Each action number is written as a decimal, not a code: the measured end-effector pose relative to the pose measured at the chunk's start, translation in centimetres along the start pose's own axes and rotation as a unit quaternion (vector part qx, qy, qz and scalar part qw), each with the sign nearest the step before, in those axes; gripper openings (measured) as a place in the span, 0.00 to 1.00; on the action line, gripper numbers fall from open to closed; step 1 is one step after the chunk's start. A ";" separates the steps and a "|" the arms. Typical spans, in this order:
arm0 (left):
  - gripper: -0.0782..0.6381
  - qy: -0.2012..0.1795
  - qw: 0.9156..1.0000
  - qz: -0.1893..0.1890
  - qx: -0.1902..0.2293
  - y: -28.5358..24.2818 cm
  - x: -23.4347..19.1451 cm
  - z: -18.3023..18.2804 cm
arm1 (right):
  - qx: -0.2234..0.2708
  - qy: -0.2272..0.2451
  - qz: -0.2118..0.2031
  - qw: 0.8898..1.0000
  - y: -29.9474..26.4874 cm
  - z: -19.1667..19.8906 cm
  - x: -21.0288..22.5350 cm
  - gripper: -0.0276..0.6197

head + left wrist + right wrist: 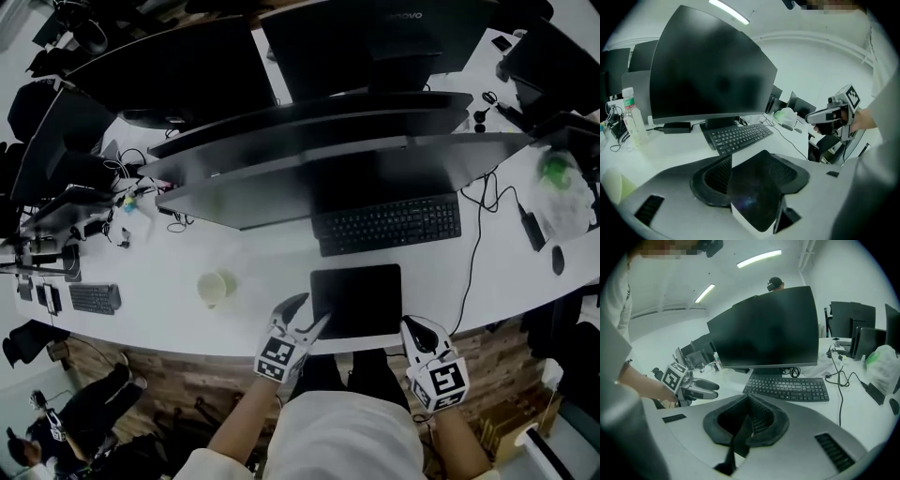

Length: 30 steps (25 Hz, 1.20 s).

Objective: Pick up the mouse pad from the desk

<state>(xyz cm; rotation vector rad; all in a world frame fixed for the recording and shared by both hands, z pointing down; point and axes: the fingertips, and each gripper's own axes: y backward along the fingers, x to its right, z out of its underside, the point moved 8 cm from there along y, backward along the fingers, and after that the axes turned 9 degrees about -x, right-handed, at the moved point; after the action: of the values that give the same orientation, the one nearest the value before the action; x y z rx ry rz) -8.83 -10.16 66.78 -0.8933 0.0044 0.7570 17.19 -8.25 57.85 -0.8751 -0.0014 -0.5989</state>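
- now your left tongs (314,309) stand with jaws well apart, the near left corner of the pad (356,298) between them, not pinched.
- your right tongs (413,328) sit at the pad's near right corner, jaws only a little apart; a thin dark edge runs between them, and you can't tell if they grip it.
- the pad lies flat on the desk (253,272), by its front edge, just before the keyboard (389,223).
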 end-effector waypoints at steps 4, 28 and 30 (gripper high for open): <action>0.50 0.003 1.000 -0.016 -0.025 -2.5 -1.0 1.5 | -0.013 0.001 -0.016 1.000 -1.4 0.7 0.7 0.06; 0.73 -0.054 0.985 -0.050 -0.155 -11.3 -4.6 6.3 | -0.051 0.000 -0.064 0.997 -5.8 3.3 1.7 0.06; 0.74 -0.070 0.983 -0.056 -0.161 -11.6 -4.1 6.2 | -0.053 -0.001 -0.065 0.996 -6.0 3.6 1.7 0.06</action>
<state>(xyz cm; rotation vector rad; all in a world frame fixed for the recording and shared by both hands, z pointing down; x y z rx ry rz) -6.86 -12.76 80.13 -1.1352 -0.2981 0.7244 16.52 -9.46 64.90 -0.9846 -0.0286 -0.7256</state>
